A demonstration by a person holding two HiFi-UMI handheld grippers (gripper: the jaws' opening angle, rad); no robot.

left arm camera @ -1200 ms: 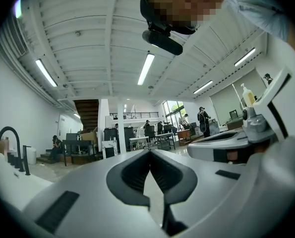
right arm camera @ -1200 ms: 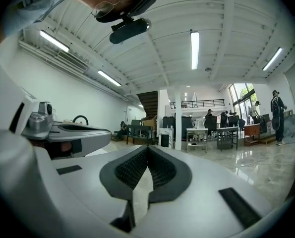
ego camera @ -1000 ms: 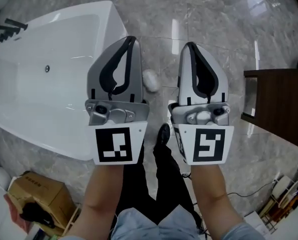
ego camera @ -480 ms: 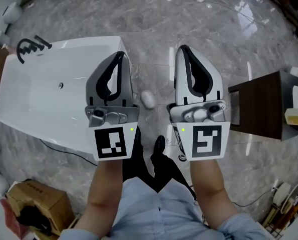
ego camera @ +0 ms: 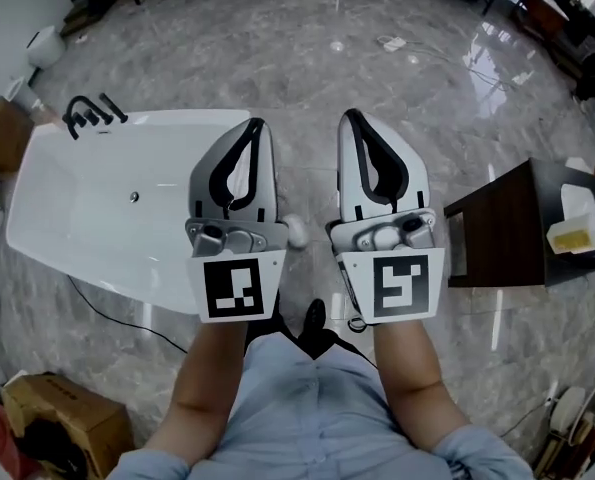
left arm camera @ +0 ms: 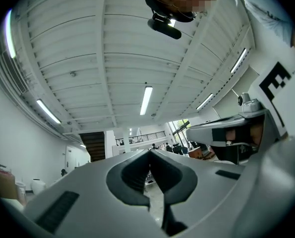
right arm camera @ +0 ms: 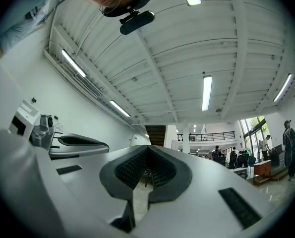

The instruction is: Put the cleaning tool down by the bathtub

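1. Big white smooth bathtub point(ego camera: 97, 208) on the shiny grey stone floor point(ego camera: 277, 58).
2. Left gripper point(ego camera: 254, 126) and right gripper point(ego camera: 350, 118), up by the bathtub's end: both clenched tight, holding nothing.
3. Small white round cleaning tool point(ego camera: 297, 232), lying just beside the bathtub. Looks put down already; next, just back away.

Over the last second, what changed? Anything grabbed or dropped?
The person has straightened up. The left gripper and right gripper rose with the head camera, so the bathtub and floor now look farther below and more of the room shows. Nothing was taken or let go; both grippers' jaws are together and empty. Unchanged: the white cleaning tool lies on the floor by the bathtub's corner, and the dark table stands at the right.
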